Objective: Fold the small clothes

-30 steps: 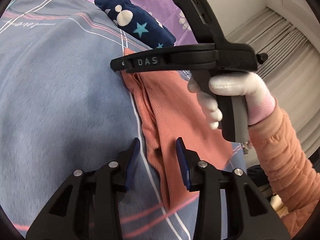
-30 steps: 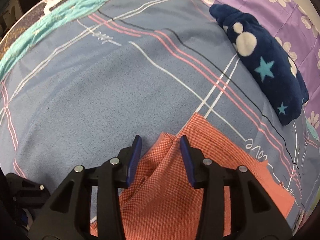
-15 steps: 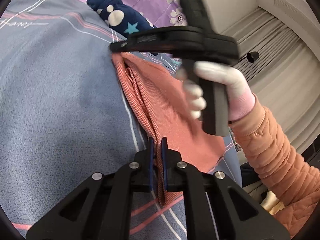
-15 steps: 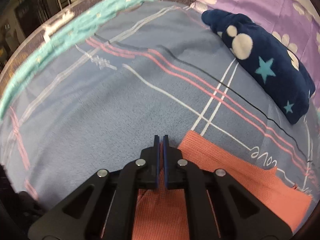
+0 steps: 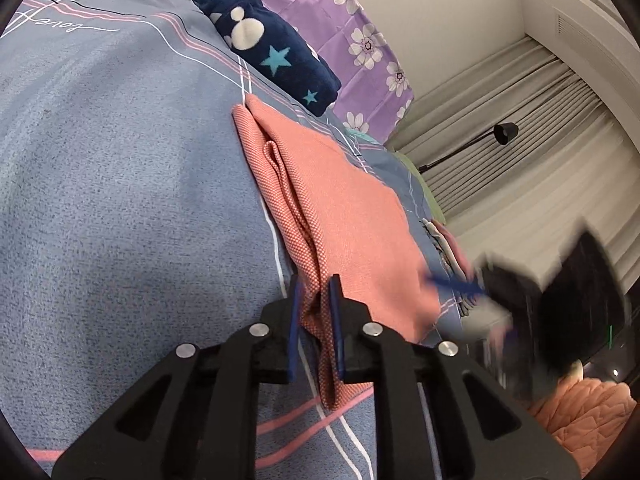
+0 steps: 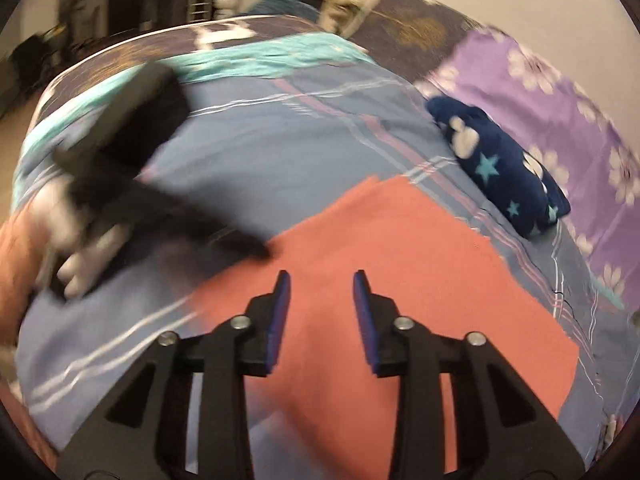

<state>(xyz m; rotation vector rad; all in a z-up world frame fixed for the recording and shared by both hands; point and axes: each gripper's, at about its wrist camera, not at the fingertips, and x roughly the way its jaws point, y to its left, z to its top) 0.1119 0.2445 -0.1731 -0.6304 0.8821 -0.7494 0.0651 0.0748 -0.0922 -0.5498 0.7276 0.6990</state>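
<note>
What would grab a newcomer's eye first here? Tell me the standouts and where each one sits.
The salmon-orange knit garment lies folded mid-bed on the grey-blue striped bedspread, a bunched edge of it between the slightly parted jaws of the left gripper. Beyond it, a dark navy fleece bundle with white dots and teal stars rests against the purple floral sheet. The right gripper hangs open over the garment, blurred.

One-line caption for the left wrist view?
Left gripper straddles the folded edge of the salmon cloth on the bed.
</note>
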